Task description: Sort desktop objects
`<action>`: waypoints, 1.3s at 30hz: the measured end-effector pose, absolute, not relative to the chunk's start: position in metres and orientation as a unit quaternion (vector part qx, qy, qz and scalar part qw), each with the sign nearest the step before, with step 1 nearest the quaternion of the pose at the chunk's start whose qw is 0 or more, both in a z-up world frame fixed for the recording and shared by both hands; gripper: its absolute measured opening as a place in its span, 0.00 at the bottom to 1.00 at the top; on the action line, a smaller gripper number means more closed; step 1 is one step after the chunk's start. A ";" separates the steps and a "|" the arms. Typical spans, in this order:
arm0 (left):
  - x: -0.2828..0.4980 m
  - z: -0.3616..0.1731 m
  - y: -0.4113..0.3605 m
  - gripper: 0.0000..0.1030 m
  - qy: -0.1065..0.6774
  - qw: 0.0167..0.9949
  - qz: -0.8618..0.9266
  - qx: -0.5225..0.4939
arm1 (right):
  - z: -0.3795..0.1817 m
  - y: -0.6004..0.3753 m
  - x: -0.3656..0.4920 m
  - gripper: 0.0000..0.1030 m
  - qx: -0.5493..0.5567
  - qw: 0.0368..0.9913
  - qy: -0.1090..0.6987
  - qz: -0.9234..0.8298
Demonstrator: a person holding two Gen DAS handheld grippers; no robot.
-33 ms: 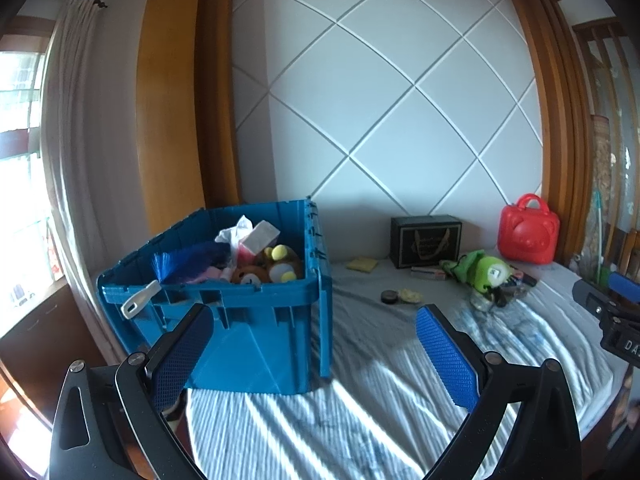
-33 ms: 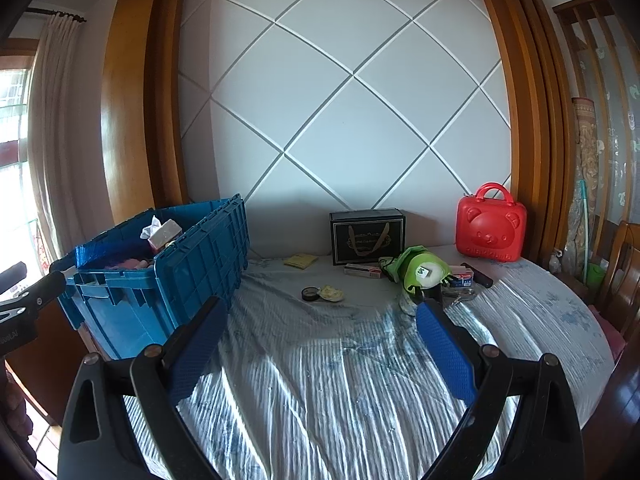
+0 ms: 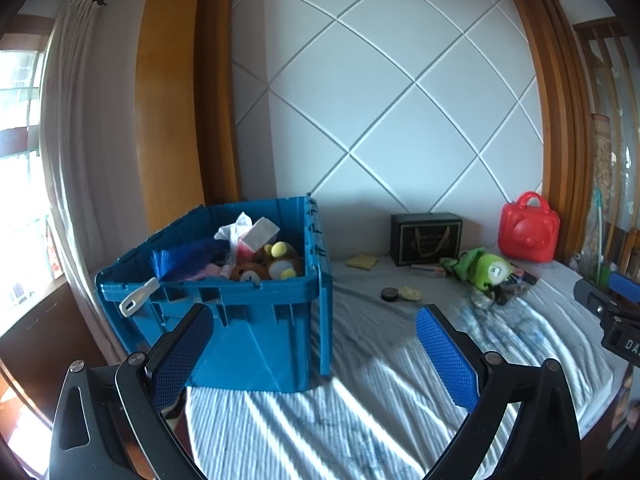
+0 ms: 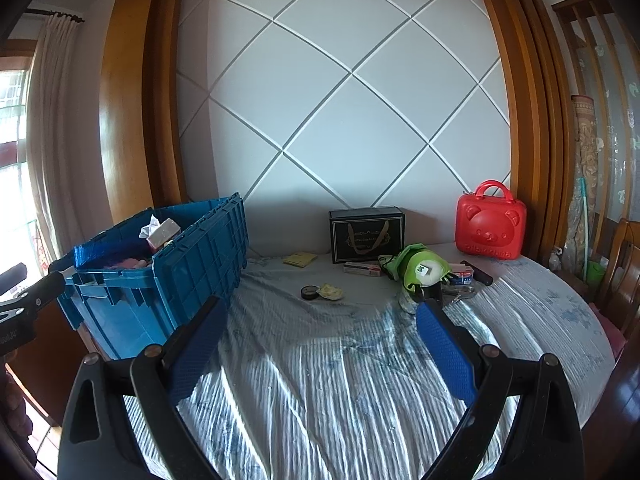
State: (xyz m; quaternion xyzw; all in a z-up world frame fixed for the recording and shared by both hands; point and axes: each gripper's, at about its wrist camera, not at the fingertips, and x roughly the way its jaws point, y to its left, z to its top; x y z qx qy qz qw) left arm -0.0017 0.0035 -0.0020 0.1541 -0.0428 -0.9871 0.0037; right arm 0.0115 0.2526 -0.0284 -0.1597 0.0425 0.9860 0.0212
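A blue crate (image 3: 256, 320) (image 4: 168, 280) stands at the table's left, filled with plush toys, a tissue pack and a blue brush. My left gripper (image 3: 316, 320) is open and empty, just in front of the crate. My right gripper (image 4: 320, 312) is open and empty above the striped cloth. Loose items lie at the back: a green plush toy (image 4: 420, 270) (image 3: 482, 268), a small black tin (image 4: 309, 292) (image 3: 389, 294), a yellow note pad (image 4: 299, 259) (image 3: 362, 261), a red-white small box (image 4: 362, 269) and pens (image 4: 476, 273).
A black gift box (image 4: 366, 234) (image 3: 426, 238) and a red bear case (image 4: 490, 228) (image 3: 528, 234) stand against the white panelled wall. A wooden chair (image 4: 624, 264) is at the right. A curtain and window are at the left.
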 end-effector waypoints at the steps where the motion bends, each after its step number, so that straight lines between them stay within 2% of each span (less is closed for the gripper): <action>1: -0.003 -0.004 0.007 1.00 -0.046 0.001 -0.986 0.159 | -0.032 0.255 0.008 0.94 -0.164 0.023 0.043 0.985; 6: -0.013 -0.014 0.025 1.00 -0.060 -0.012 -0.981 0.186 | -0.048 0.269 -0.009 0.94 -0.183 0.034 0.048 0.981; 13: -0.066 -0.042 0.066 1.00 -0.076 -0.031 -0.976 0.201 | -0.070 0.290 -0.036 0.94 -0.209 0.047 0.053 0.975; 26: -0.178 -0.041 0.153 1.00 -0.059 0.000 -0.977 0.203 | -0.068 0.380 -0.162 0.94 -0.220 0.014 0.031 0.975; 39: -0.215 -0.033 0.181 1.00 -0.044 0.015 -0.979 0.199 | -0.068 0.409 -0.211 0.94 -0.217 -0.009 0.019 0.976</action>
